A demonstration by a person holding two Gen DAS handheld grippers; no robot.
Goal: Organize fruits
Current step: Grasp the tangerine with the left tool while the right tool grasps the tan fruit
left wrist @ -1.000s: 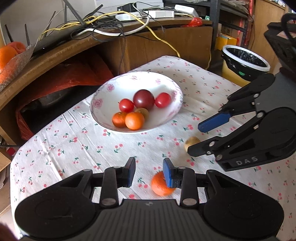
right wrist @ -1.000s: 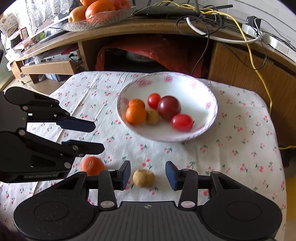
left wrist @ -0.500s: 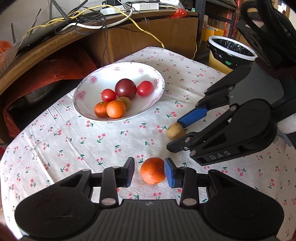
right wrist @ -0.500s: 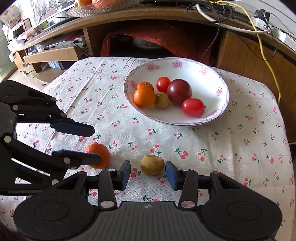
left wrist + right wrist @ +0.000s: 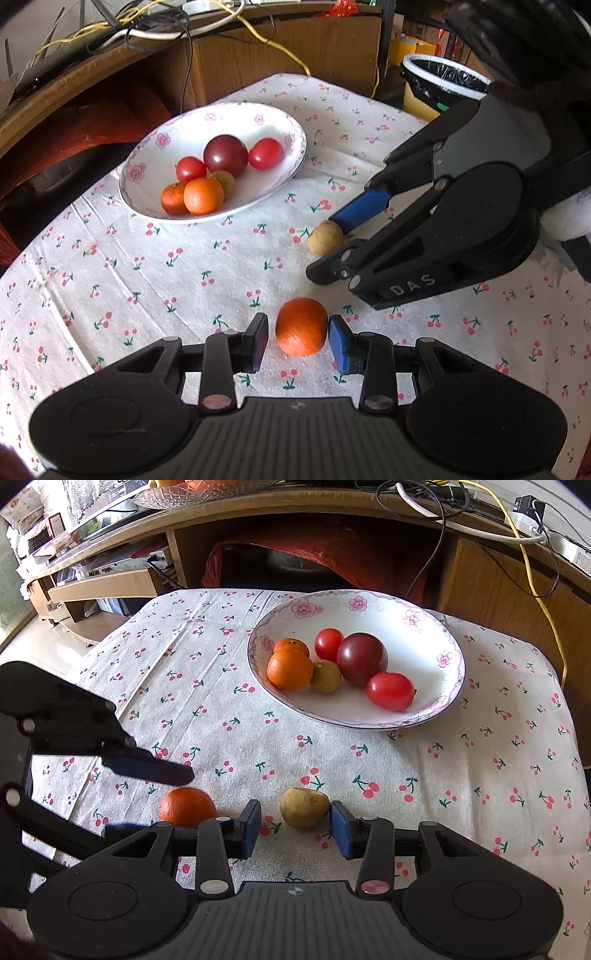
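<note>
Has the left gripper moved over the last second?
Yes. The left gripper has shifted right across the tablecloth, so the orange now sits between its open fingers.

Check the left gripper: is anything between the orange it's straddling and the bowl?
Nothing visible. The orange sits between the open left gripper fingers; only bare tablecloth lies toward the bowl. The right gripper stays off to the side.

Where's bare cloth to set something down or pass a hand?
Bare cloth: the wide stretch left of the bowl toward the table's left edge, and the strip on the bowl's right. Crowded: the near edge, where the left gripper straddles the orange and the right gripper straddles the small brown fruit, both side by side.
</note>
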